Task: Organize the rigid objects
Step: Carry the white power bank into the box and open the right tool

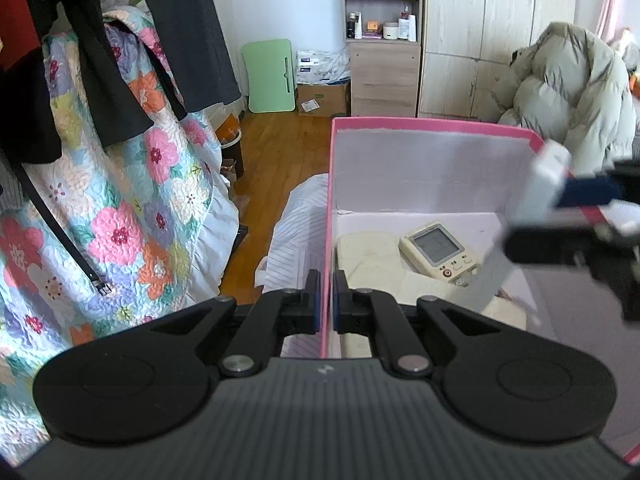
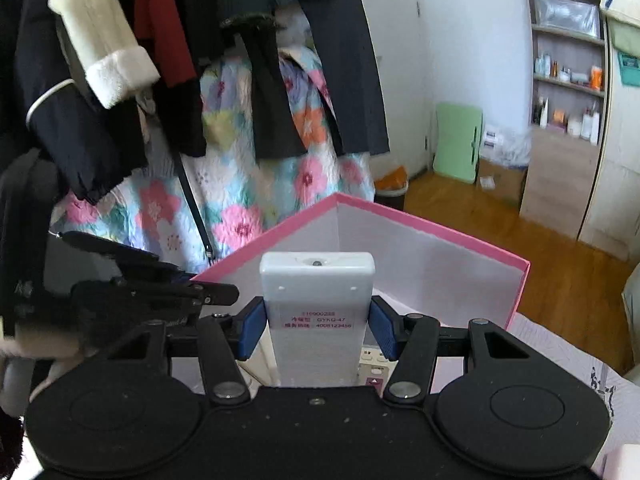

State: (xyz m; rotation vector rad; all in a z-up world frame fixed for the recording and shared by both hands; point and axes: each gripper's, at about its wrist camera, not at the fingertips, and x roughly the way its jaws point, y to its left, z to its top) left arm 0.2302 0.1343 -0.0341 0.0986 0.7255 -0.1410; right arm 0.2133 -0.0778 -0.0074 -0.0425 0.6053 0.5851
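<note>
A pink box (image 1: 420,122) with white inner walls stands open on the bed. My left gripper (image 1: 327,300) is shut on its left wall, one finger on each side. Inside lie a beige remote with a grey screen (image 1: 440,250) and a cream flat object (image 1: 368,248). My right gripper (image 2: 316,328) is shut on a white remote (image 2: 316,280), back side up, its label showing, held over the box (image 2: 440,240). In the left wrist view that white remote (image 1: 548,176) comes in blurred over the box's right wall. The left gripper (image 2: 192,292) shows at the box corner.
Dark clothes (image 2: 272,100) and a floral quilt (image 1: 132,200) hang left of the box. Beyond it are wooden floor (image 1: 280,136), a green folded table (image 1: 272,76), a cardboard carton (image 1: 324,100), a shelf unit (image 1: 382,40), wardrobes and a puffy coat (image 1: 568,80).
</note>
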